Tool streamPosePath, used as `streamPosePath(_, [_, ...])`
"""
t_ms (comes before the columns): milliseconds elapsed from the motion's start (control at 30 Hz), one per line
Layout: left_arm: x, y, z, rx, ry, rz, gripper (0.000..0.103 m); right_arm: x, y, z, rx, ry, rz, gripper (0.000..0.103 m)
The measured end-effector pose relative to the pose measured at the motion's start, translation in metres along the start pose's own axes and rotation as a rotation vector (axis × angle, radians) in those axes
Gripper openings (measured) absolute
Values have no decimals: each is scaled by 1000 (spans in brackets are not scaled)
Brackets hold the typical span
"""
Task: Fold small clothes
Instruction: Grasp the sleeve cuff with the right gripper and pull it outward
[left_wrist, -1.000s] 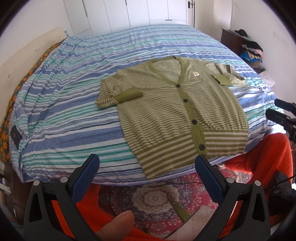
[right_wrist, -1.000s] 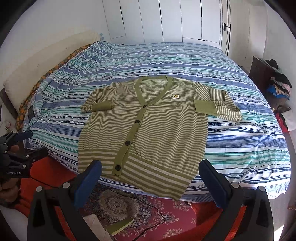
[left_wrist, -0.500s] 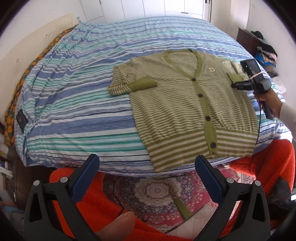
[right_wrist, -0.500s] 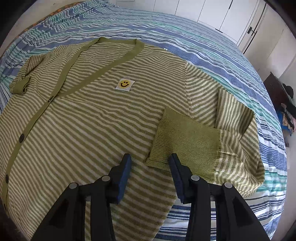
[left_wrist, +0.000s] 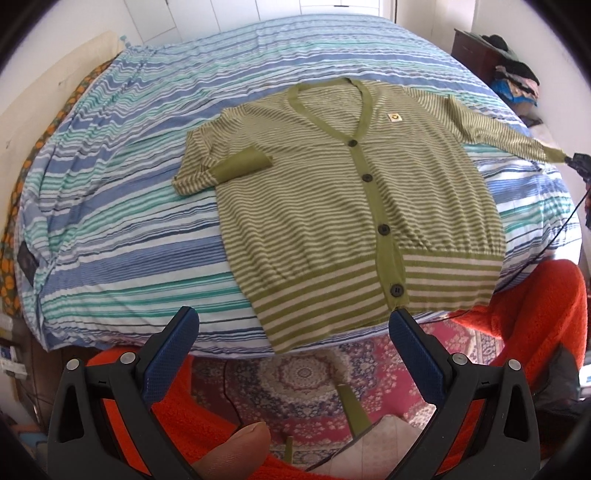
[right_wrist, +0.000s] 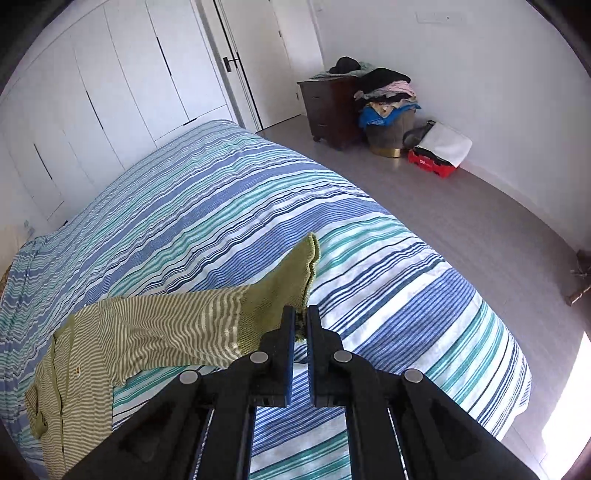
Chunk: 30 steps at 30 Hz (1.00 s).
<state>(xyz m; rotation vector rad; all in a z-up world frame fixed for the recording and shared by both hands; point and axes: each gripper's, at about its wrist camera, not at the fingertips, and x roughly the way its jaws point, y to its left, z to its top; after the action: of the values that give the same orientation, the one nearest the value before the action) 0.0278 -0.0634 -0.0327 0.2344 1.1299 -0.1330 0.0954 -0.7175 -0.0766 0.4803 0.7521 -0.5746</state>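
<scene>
A green-and-cream striped cardigan (left_wrist: 354, 206) lies face up on the striped bedspread (left_wrist: 129, 206), buttoned, its hem near the bed's front edge. Its left sleeve is folded in, the plain green cuff (left_wrist: 242, 168) resting on the chest. The other sleeve (right_wrist: 177, 325) is pulled straight out sideways over the bed. My right gripper (right_wrist: 301, 317) is shut on that sleeve's green cuff (right_wrist: 288, 280); it shows small at the right edge (left_wrist: 574, 160) of the left wrist view. My left gripper (left_wrist: 293, 325) hangs open above the bed's front edge, below the hem, holding nothing.
A patterned rug (left_wrist: 306, 373) and an orange-red blanket (left_wrist: 543, 310) lie on the floor in front of the bed. White wardrobe doors (right_wrist: 110, 81) stand behind the bed. A dark dresser (right_wrist: 328, 107) and a clothes-filled basket (right_wrist: 388, 122) sit by the far wall.
My right gripper went to the folded right cuff, shut on it and drew the sleeve straight out to the side. The left gripper came a little closer to the bed, still open.
</scene>
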Motion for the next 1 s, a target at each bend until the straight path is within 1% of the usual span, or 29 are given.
streamPosePath(100, [-4, -5, 2, 12, -5, 10, 102, 10, -35, -10, 104, 26, -23, 6])
streamPosePath(167, [-3, -7, 3, 16, 2, 14, 102, 13, -48, -12, 131, 33, -27, 6])
streamPosePath(267, [-5, -12, 3, 32, 1, 26, 102, 11, -59, -5, 168, 2, -19, 6])
streamPosePath(367, [-10, -13, 3, 34, -20, 38, 102, -1, -70, 1, 220, -37, -35, 6])
streamPosePath(433, [-8, -12, 3, 24, -17, 33, 102, -5, -79, -6, 232, -15, -73, 5])
streamPosePath(533, [3, -12, 3, 20, 24, 10, 102, 6, -88, -23, 210, 56, -136, 5])
streamPosePath(600, [5, -13, 2, 29, 35, 3, 102, 10, -91, -36, 235, 81, -152, 5])
streamPosePath(700, [3, -12, 2, 31, 22, 4, 102, 15, -91, -53, 254, 113, -179, 5])
streamPosePath(800, [0, -4, 2, 11, 2, 24, 102, 16, -90, -61, 252, 119, -193, 7])
streamPosePath(867, [-1, 5, 0, -11, -17, 45, 102, 10, -88, -62, 238, 116, -211, 17])
streamPosePath(900, [-1, 10, -1, -23, -25, 58, 102, 4, -85, -63, 226, 114, -223, 38])
streamPosePath(933, [0, 15, -3, -33, -29, 73, 102, -5, -82, -64, 212, 106, -230, 70])
streamPosePath(967, [2, 20, -4, -41, -32, 88, 103, -17, -75, -65, 192, 81, -243, 80])
streamPosePath(1000, [4, 25, -6, -45, -35, 104, 102, -30, -66, -65, 161, 42, -256, 83])
